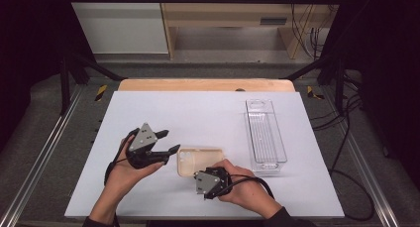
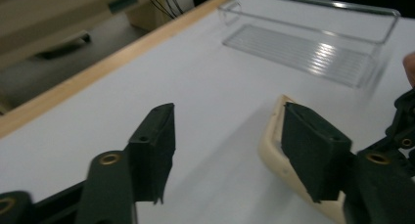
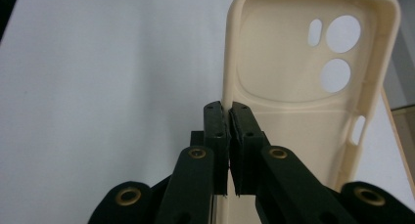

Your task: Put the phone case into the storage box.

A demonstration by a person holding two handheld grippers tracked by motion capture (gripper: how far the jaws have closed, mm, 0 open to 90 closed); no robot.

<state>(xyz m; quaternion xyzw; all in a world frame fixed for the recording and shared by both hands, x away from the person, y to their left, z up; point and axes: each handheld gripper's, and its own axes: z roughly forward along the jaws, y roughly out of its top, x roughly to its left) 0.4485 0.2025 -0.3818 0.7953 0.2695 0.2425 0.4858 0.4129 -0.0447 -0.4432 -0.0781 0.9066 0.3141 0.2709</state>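
Note:
A cream phone case point(image 1: 198, 157) lies open side up on the white table, camera cutouts toward its left end. My right gripper point(image 1: 214, 170) comes in from the near side and is shut on the case's near side wall; in the right gripper view the jaws point(image 3: 229, 110) pinch that wall of the case point(image 3: 298, 82). My left gripper point(image 1: 170, 141) is held open just left of the case. In the left gripper view its jaws point(image 2: 230, 145) stand wide apart, one fingertip point(image 2: 313, 150) over the case's end point(image 2: 272, 148).
A long clear plastic bin point(image 1: 266, 133) stands to the right of the case, lengthwise front to back, also in the left gripper view point(image 2: 313, 48). The white table top point(image 1: 198, 108) has a wooden strip point(image 1: 205, 85) along its far edge.

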